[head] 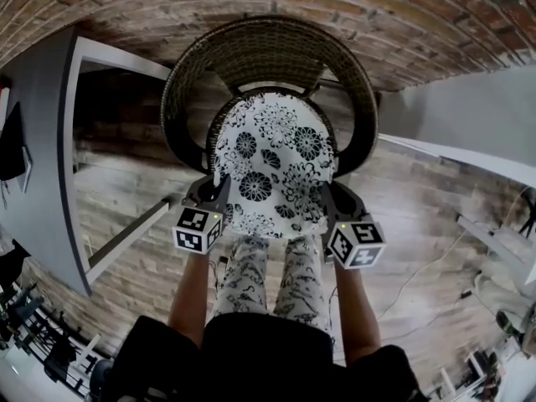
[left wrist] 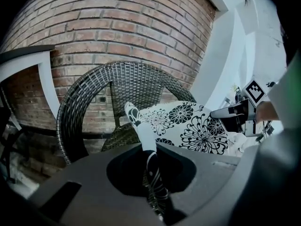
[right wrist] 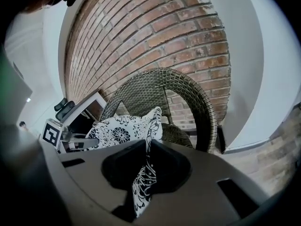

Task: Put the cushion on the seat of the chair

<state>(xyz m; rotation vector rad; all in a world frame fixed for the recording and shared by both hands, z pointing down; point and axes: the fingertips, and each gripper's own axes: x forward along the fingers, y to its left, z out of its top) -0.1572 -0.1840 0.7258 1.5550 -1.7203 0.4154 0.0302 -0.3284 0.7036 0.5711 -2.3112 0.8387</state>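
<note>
cushion: long axis toward chair back | left gripper, right gripper: jaws clamped on its side edges

Cushion: soft matt cloth, white with a black floral print.
Chair: dark woven wicker, ribbed and rough, with a faint sheen.
Brick wall: rough red brick, pale gritty mortar joints.
Floor: wood planks, matt and weathered, grain showing.
Left tool, right tool: smooth matt grey plastic bodies.
Trousers: thin cloth, black-on-white print, matt.
Surface: smooth matt grey top.
</note>
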